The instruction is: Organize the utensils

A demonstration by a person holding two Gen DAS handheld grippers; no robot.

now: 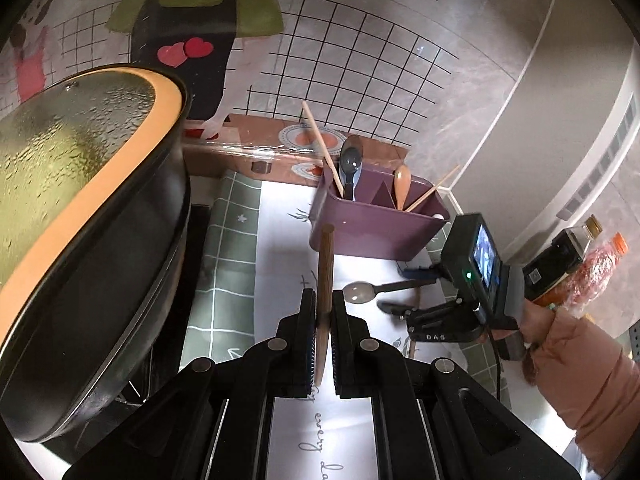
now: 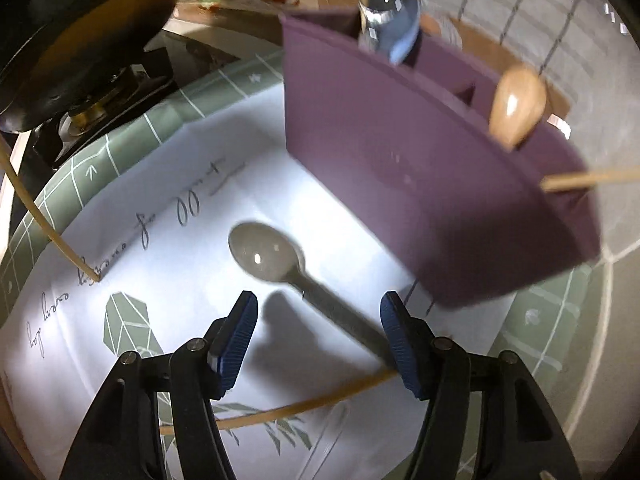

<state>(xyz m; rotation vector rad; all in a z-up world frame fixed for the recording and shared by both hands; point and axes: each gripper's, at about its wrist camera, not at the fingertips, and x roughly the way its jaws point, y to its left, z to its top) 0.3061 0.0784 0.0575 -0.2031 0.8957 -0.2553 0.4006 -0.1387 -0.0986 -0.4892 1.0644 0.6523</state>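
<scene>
My left gripper [image 1: 323,320] is shut on a brown wooden utensil [image 1: 325,268]; only its handle shows, pointing up toward the purple holder [image 1: 376,224]. The holder contains a grey-blue spoon [image 1: 350,164], a wooden spoon [image 1: 402,184] and chopsticks [image 1: 320,140]. A grey spoon [image 2: 266,250] lies on the white mat [image 2: 160,248] in front of the holder [image 2: 400,160]. My right gripper [image 2: 320,308] hangs open just above it, with the spoon's handle running between the blue pads [image 2: 240,332] untouched. Two loose chopsticks [image 2: 280,412] lie on the mat.
A black pot with a fogged glass lid [image 1: 80,200] fills the left side, close to my left gripper. Bottles [image 1: 580,264] stand at the right by the wall. A pink sleeve [image 1: 580,380] holds the right gripper [image 1: 404,290]. A green checked cloth [image 1: 228,264] borders the mat.
</scene>
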